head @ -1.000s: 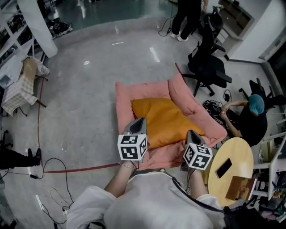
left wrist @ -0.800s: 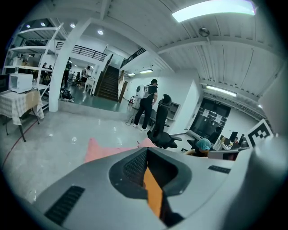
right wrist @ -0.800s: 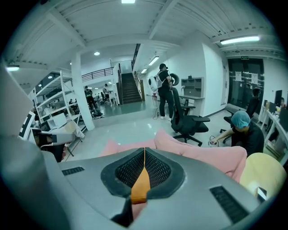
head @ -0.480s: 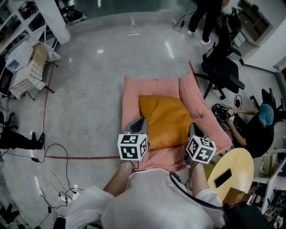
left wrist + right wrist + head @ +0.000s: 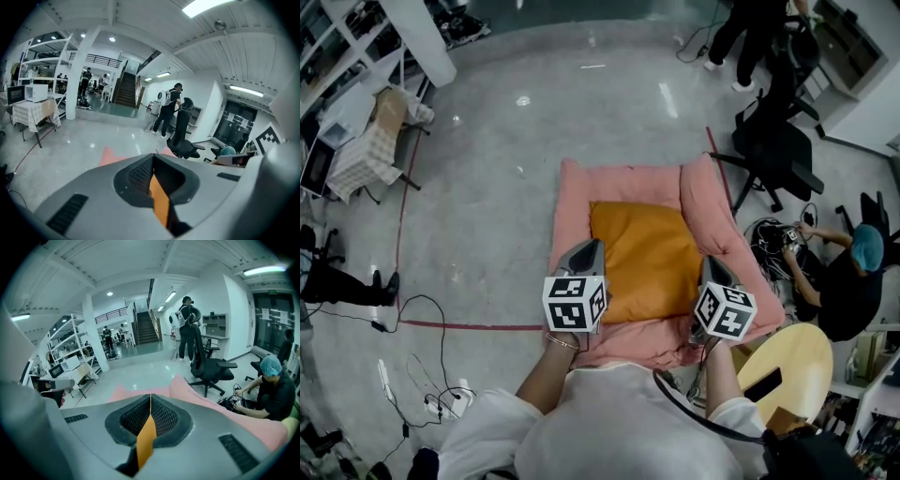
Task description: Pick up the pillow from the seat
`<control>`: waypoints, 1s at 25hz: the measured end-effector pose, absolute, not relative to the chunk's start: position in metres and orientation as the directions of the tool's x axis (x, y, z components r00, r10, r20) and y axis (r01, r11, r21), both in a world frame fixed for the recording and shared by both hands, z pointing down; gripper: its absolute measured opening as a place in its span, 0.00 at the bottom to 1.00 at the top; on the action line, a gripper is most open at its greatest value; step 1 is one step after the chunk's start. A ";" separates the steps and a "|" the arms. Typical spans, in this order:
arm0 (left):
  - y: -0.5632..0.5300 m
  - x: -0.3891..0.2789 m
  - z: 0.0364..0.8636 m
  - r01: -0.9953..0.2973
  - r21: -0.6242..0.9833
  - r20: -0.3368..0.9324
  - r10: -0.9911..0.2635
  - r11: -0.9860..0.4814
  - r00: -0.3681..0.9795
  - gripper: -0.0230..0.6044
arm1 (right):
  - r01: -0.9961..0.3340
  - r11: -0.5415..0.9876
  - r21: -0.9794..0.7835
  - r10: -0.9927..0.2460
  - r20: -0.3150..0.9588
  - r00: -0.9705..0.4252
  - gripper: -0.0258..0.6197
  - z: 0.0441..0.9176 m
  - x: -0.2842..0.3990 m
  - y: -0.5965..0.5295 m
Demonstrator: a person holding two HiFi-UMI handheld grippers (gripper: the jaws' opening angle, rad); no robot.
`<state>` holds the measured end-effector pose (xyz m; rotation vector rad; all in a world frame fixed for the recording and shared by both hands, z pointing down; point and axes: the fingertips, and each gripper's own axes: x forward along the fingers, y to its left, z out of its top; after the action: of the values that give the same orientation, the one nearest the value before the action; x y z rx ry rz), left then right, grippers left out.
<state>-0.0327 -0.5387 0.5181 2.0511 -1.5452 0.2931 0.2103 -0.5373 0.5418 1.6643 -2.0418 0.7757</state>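
Room: open workshop with a grey polished floor [image 5: 487, 187]. Office chair [image 5: 778, 150] and round wooden tabletop [image 5: 792, 356] to the right.
Seat: pink padded seat [image 5: 623, 178] lies flat on the floor, raised bolster along its right side.
Pillow: orange pillow [image 5: 642, 248] lies flat in the seat's middle, resting on it, not lifted.
L side: left tool [image 5: 589, 247] has its jaws together with nothing gripped. Tip is over the pillow's near-left edge; contact can't be told.
R side: right tool [image 5: 713, 265] has its jaws together, empty. Tip is by the pillow's near-right corner, next to the bolster.
Progress: approach stage only, as judged; 0 grips made.
Remaining: open both tools, clamp the pillow's 2 near edges, lift it clear of the seat.
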 end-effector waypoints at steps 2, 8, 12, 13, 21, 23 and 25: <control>-0.549 -0.026 0.515 -0.929 0.305 0.473 -0.813 -0.209 0.339 0.05 | -0.974 0.151 -0.169 -0.752 0.620 -0.224 0.09 0.544 0.216 -0.547; -0.577 0.001 0.526 -0.924 0.302 0.516 -0.774 -0.235 0.366 0.05 | -0.966 0.187 -0.181 -0.724 0.639 -0.260 0.09 0.559 0.234 -0.578; -0.585 0.009 0.554 -0.930 0.294 0.579 -0.733 -0.219 0.356 0.05 | -0.961 0.191 -0.203 -0.684 0.674 -0.278 0.09 0.586 0.240 -0.596; -0.587 0.010 0.562 -0.931 0.296 0.596 -0.721 -0.212 0.354 0.06 | -0.958 0.192 -0.211 -0.670 0.686 -0.285 0.09 0.595 0.241 -0.600; -0.588 0.008 0.630 -0.936 0.320 0.745 -0.571 -0.145 0.343 0.35 | -0.940 0.219 -0.263 -0.535 0.773 -0.341 0.18 0.654 0.238 -0.618; -0.582 0.004 0.646 -0.938 0.322 0.781 -0.524 -0.126 0.339 0.39 | -0.935 0.238 -0.263 -0.498 0.793 -0.350 0.23 0.666 0.236 -0.617; -0.577 -0.001 0.659 -0.945 0.310 0.808 -0.493 -0.108 0.322 0.42 | -0.931 0.257 -0.260 -0.465 0.811 -0.355 0.26 0.678 0.235 -0.616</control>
<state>-0.0005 -0.5772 0.6592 1.7397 -1.2951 0.6696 0.2346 -0.6159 0.6776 1.2635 -1.9327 1.0017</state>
